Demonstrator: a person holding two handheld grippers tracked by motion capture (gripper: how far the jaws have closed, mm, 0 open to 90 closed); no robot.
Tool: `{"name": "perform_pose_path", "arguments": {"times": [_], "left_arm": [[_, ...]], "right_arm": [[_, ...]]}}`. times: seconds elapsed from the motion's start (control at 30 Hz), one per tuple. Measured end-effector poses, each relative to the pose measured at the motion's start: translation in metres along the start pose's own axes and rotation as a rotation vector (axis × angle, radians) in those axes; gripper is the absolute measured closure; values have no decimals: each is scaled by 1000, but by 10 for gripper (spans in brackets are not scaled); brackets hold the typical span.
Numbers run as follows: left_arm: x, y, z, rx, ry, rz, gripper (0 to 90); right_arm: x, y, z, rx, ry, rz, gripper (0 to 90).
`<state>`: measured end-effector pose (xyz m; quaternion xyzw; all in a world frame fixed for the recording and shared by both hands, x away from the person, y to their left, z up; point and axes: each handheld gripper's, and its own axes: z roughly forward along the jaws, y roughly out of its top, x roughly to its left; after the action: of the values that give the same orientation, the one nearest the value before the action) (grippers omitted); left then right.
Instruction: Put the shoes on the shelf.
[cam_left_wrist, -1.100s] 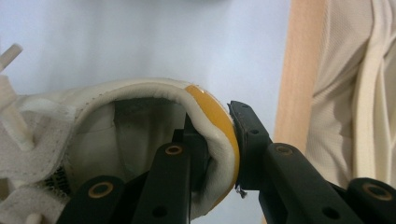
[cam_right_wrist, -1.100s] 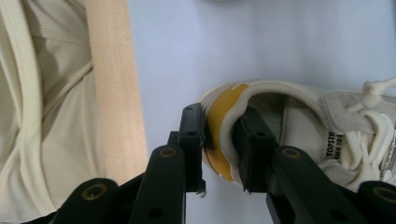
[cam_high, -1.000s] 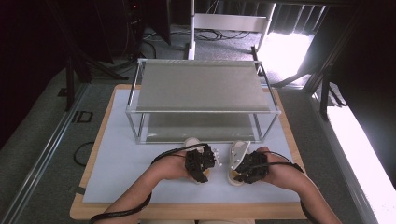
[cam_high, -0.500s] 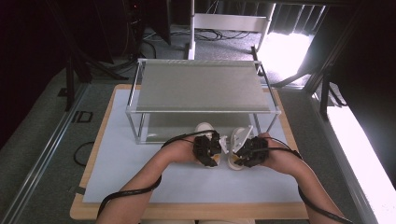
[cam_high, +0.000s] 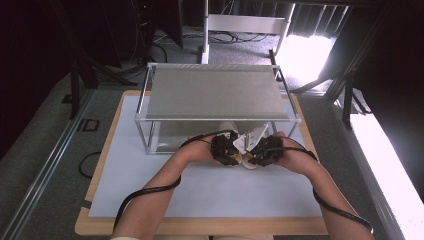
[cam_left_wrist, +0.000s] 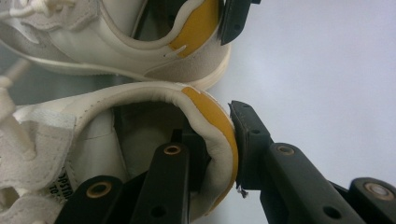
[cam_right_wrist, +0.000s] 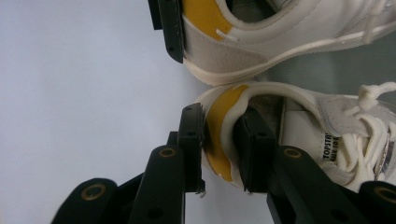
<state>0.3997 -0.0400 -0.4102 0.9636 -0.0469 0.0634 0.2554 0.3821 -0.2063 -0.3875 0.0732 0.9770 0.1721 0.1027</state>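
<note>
1. The left tool (cam_left_wrist: 219, 163) is clamped on the heel collar of the left sneaker (cam_left_wrist: 93, 140), one jaw inside the shoe opening and the other pressed against the yellow heel tab outside. Keep that bite firm and square so the padded collar does not slip out.

2. The right tool (cam_right_wrist: 219, 149) grips the right sneaker (cam_right_wrist: 299, 135) the same way, its jaws nearly closed with only the heel wall between them. In its own view the other shoe lies just above, heel to heel with it.

3. From the high view the two tools, left tool (cam_high: 226, 149) and right tool (cam_high: 265, 150), sit side by side at the near edge of the metal shelf rack (cam_high: 215, 95), and the sneakers' toes point ahead of them into the lower bay.

4. The step in hand looks like sliding the pair under the rack's top shelf. Push both hands forward together and level, so the shoes stay parallel and close, as they are now.

5. Keep the soles low on the white mat (cam_high: 210, 185) covering the tabletop; lifting the heels may tip the toes into the floor of the bay.

6. Watch the rack's front rail just above the tools: knuckles and tool bodies must pass below it.

7. Let go only once both soles rest flat.
</note>
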Motion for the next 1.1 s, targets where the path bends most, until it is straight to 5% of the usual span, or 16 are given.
{"name": "perform_pose_path", "arguments": {"times": [0.3,0.47,0.53,0.63,0.7,0.93,1.1], "left_arm": [[8,1,16,23,-14,77,753],[6,2,12,-9,59,50,642],[5,3,9,-22,103,-12,584],[6,7,3,-39,145,-164,458],[1,10,1,-46,207,-196,412],[-20,14,-9,-66,276,-281,407],[-34,14,-21,-110,338,-402,408]], "right_arm": [[-6,-7,12,-12,-18,-12,708],[-6,-14,1,-93,-61,51,610],[-6,-17,-8,-139,-76,107,583],[-5,-28,-20,-203,-112,179,571],[-3,-30,-22,-217,-123,185,569],[11,-50,-20,-287,-175,311,570],[26,-61,-12,-345,-209,402,564]]}}
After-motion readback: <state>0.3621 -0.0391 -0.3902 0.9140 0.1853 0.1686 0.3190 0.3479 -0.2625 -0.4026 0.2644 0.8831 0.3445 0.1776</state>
